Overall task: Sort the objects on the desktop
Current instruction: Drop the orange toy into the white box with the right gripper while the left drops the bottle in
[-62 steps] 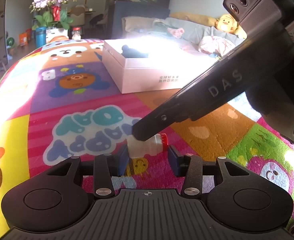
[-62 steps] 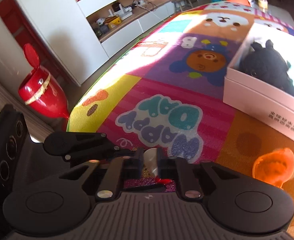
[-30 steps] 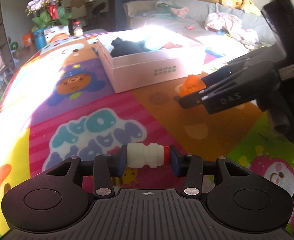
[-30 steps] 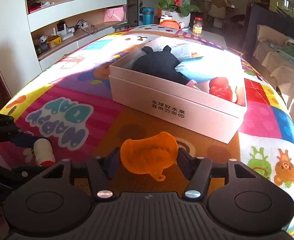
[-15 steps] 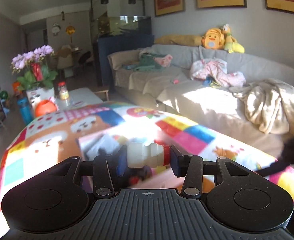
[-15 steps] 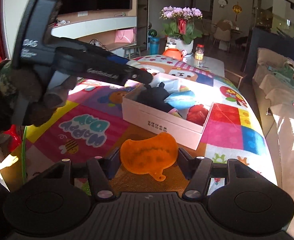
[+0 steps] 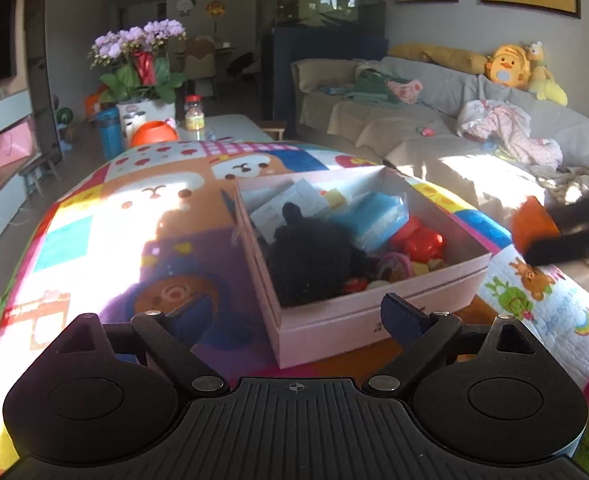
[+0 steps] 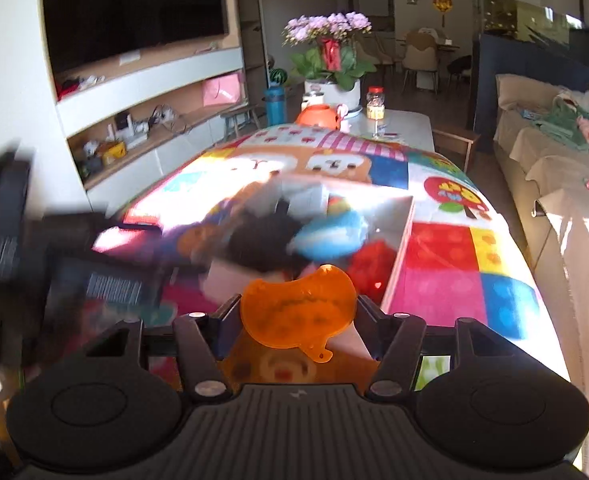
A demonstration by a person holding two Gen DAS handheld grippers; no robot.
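Right tongs carry orange piece toward the open box

Right gripper (image 8: 296, 316) clamps the flat orange translucent plastic piece (image 8: 297, 312) by its wide ends; shallow pink cardboard box (image 7: 374, 304) lies just ahead and below. Left gripper (image 7: 294, 316), jaws just opened wide and empty; the small white bottle it gripped a second ago is gone, unseen in the box

A pink box (image 7: 358, 312) sits open-topped, reachable from above, though a black plush toy (image 7: 306, 256) and small items crowd its floor. The colourful mat (image 7: 134, 240) left of it lies bare.
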